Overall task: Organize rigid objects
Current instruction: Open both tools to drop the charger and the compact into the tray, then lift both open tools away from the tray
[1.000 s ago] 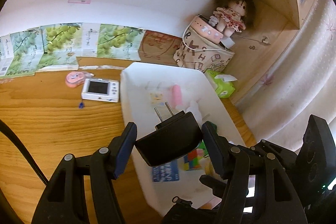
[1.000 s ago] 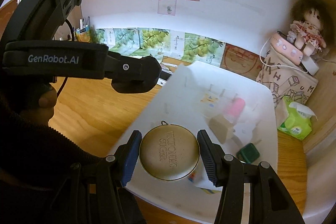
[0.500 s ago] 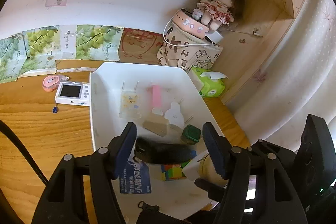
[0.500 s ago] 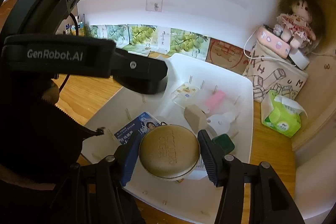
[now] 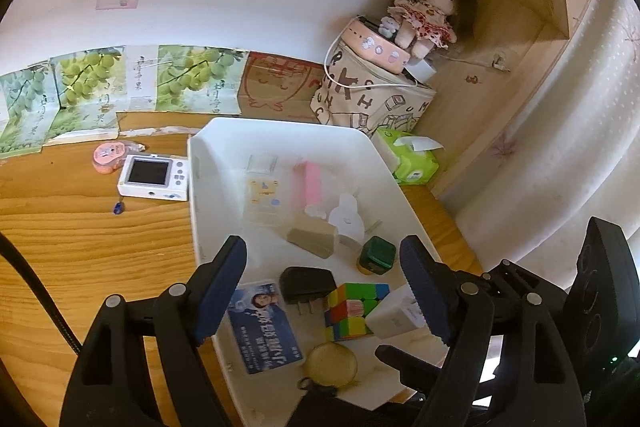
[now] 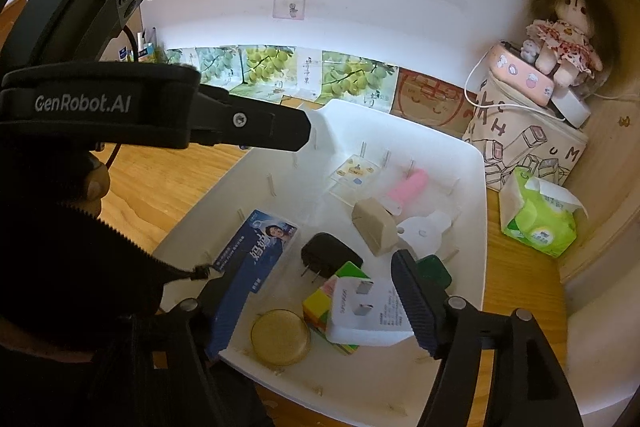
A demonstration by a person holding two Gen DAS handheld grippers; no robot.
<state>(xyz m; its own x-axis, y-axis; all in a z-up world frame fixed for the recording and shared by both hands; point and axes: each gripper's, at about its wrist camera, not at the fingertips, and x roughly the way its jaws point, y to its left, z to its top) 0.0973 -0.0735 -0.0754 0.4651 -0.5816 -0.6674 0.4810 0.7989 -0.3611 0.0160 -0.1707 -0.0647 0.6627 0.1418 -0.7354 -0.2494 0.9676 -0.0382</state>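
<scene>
Left gripper [image 5: 322, 285] opening wide above the white bin [image 5: 280, 131], nothing clamped between the pads; black plug adapter [image 5: 306, 285] lying loose on the bin floor, prongs toward 6 o'clock, touching the colour cube [image 5: 352, 307] at its 3 o'clock and the blue card [image 5: 264, 327] at its 8 o'clock. Right gripper [image 6: 320, 303] likewise spreading, empty; round gold tin [image 6: 280, 337] resting free at the bin's near edge, at 9 o'clock from the white charger [image 6: 368, 311]. Beige block [image 5: 312, 237] and green cube [image 5: 378, 253] further in, toward 12 o'clock. On the wooden desk [image 5: 80, 227] at 9 o'clock from the bin, a small white screen device [image 5: 154, 177].
</scene>
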